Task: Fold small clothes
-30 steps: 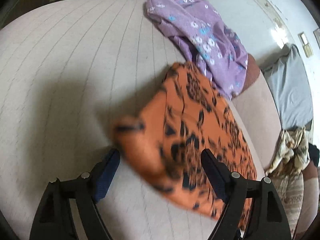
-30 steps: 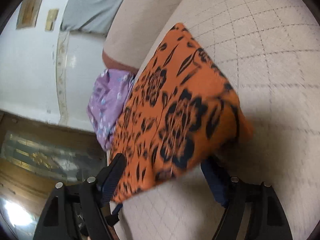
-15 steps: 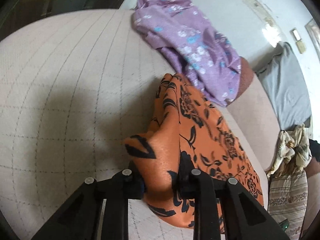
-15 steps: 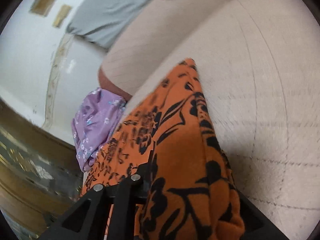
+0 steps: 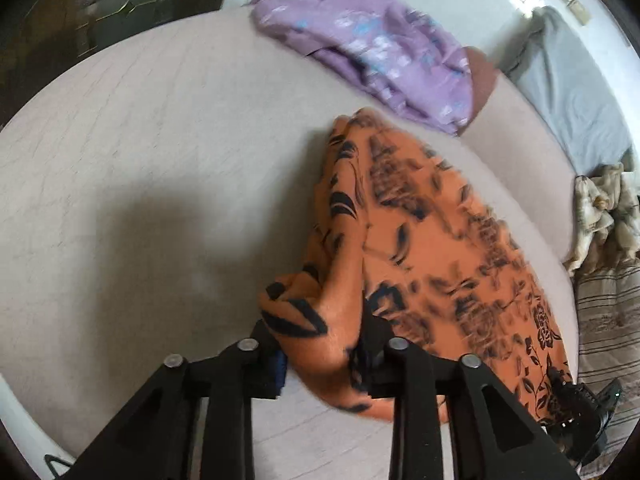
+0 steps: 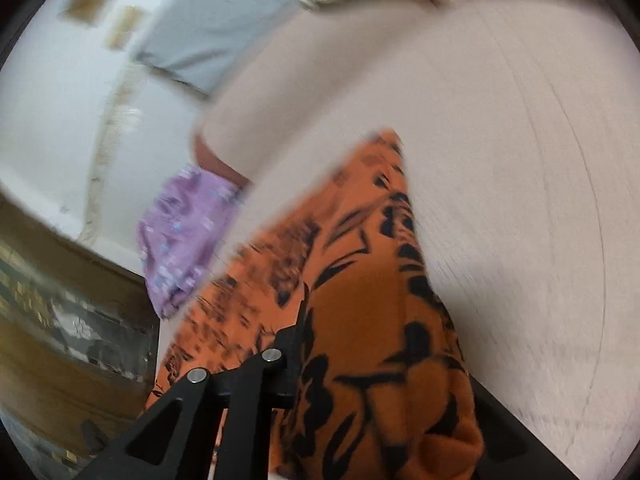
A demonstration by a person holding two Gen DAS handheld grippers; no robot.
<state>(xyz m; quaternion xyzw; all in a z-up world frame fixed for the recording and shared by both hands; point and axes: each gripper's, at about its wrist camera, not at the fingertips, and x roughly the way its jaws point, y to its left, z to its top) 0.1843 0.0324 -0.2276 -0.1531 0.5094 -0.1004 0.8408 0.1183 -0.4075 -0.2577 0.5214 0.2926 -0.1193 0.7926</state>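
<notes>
Both my claws angle downward, left claw [image 5: 322, 354] and right claw [image 6: 384, 364] each clamped on the orange black-flowered cloth [image 5: 432, 248], jaws just closing.

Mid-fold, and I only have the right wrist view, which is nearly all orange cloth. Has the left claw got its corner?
Observer: Yes. The left claw is shut on a bunched corner of the orange cloth. Its jaws have just been closing in, then easing a touch, with cloth pinched between them.
Operator: Is that corner off the surface?
Observer: It looks raised. The rest of the cloth trails down onto the pale surface, and a shadow falls beside the corner.
Operator: Anything near the cloth's other end?
Observer: A striped cushion lies just past the surface's edge there.
</notes>
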